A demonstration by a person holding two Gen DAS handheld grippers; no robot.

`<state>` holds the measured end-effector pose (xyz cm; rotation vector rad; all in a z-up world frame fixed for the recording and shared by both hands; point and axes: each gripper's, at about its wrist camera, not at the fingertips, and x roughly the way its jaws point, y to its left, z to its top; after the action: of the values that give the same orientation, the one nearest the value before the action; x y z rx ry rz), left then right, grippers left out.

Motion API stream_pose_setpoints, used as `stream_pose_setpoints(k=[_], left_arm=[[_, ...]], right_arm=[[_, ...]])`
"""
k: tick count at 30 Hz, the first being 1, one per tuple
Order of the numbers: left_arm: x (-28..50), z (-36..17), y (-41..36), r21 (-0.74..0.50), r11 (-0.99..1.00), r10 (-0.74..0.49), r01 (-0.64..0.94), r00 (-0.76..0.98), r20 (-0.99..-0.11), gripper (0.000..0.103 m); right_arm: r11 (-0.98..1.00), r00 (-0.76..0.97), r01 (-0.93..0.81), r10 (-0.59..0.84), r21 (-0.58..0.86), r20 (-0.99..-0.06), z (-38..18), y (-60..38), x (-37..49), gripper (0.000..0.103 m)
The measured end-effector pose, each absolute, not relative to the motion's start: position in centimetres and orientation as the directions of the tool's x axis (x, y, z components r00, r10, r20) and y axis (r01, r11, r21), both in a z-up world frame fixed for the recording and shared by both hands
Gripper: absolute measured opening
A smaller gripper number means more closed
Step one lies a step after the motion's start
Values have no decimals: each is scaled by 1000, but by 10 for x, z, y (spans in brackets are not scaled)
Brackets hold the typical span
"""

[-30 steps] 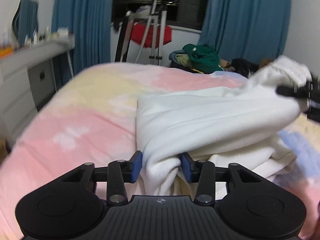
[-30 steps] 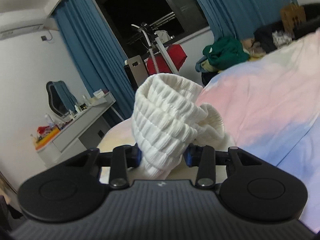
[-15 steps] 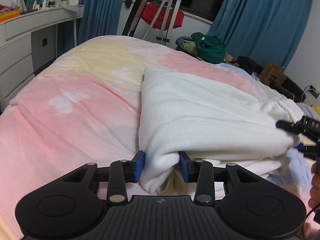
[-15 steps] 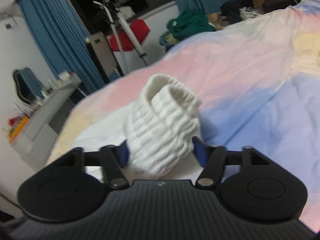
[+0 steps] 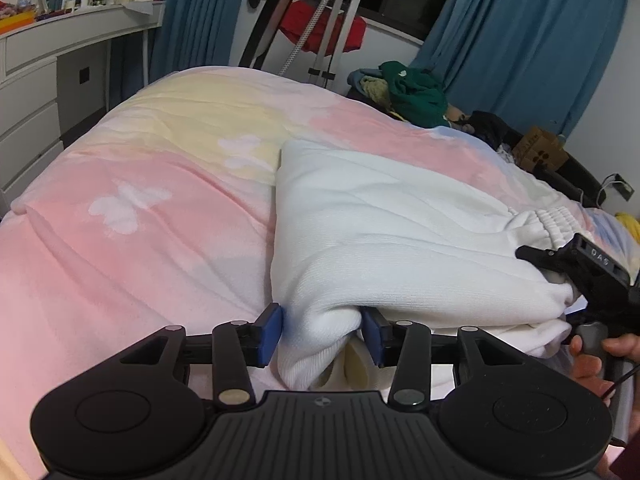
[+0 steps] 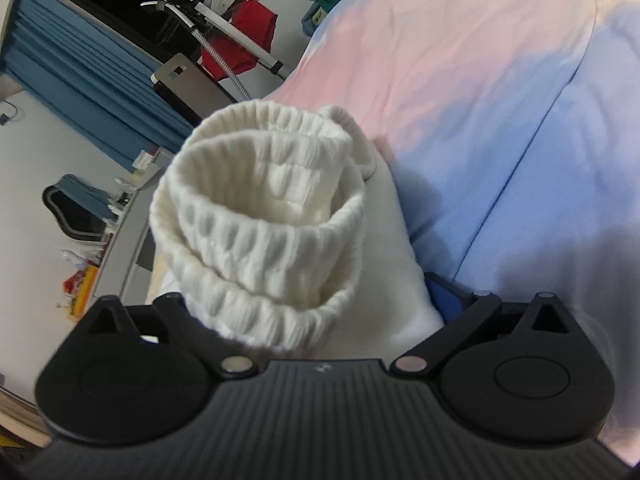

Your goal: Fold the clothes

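While both grippers' jaws are opening, left gripper [image 5: 322,334] straddles the white garment [image 5: 400,240]'s fold, right gripper [image 6: 316,312] frees its cuff, and pink bedding [image 5: 140,208] lies open leftward.

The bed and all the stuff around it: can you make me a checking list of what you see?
Surface: bed with a pink, yellow and blue blanket.
Job's things: white garment folded over on the bed, its ribbed cuff bunched up.
Clutter: green clothes pile behind the bed; cardboard box.
Grippers: left gripper opening, a fabric fold between its pads; right gripper opening wide, the cuff between its fingers.
Cables: one thin cable at a wall socket.
Surroundings: blue curtains, white dresser, drying rack.
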<state>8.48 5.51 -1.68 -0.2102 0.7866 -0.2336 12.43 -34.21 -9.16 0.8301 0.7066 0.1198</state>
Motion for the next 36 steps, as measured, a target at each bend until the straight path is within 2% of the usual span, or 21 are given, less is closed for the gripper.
stream_pose_setpoints(k=[2,4,5,6,10,15,20,25,30,33,36], left_arm=[[84,-12,60,-297,944,-314,145,675,-668,56],[80,-5,66,-328,933,-336,148,685,-646,72],[77,-1,69,-348,925,-351,154,697,-625,84],[76,3,72,-370,915,-366,158,707,-604,90],[78,6,89,-496,856,-435,145,719,-542,95],[110,-18,94,-597,801,-469,54,676,-568,94],[138,-40,91,-605,796,-468,5,640,-610,92],[150,-47,77,-550,834,-451,44,629,-633,94],[159,-58,78,-589,807,-489,39,604,-629,94],[161,-64,78,-621,782,-524,45,587,-617,91],[159,-65,74,-601,797,-508,58,602,-616,87]], right_arm=[[687,766,161,365,708,-529,-88,-342,123,98],[711,766,155,352,686,-538,-83,-340,122,91],[727,764,156,341,669,-548,-80,-338,121,88],[742,762,156,329,652,-557,-78,-336,120,85],[772,770,161,292,615,-568,-67,-330,113,71],[807,804,125,259,577,-536,-44,-320,98,62],[818,843,23,293,575,-451,-21,-316,82,62],[800,809,110,273,590,-521,-38,-327,92,63],[790,789,146,270,596,-552,-49,-330,96,67],[797,786,152,261,584,-561,-50,-329,95,67],[796,785,160,256,584,-565,-51,-327,94,67]])
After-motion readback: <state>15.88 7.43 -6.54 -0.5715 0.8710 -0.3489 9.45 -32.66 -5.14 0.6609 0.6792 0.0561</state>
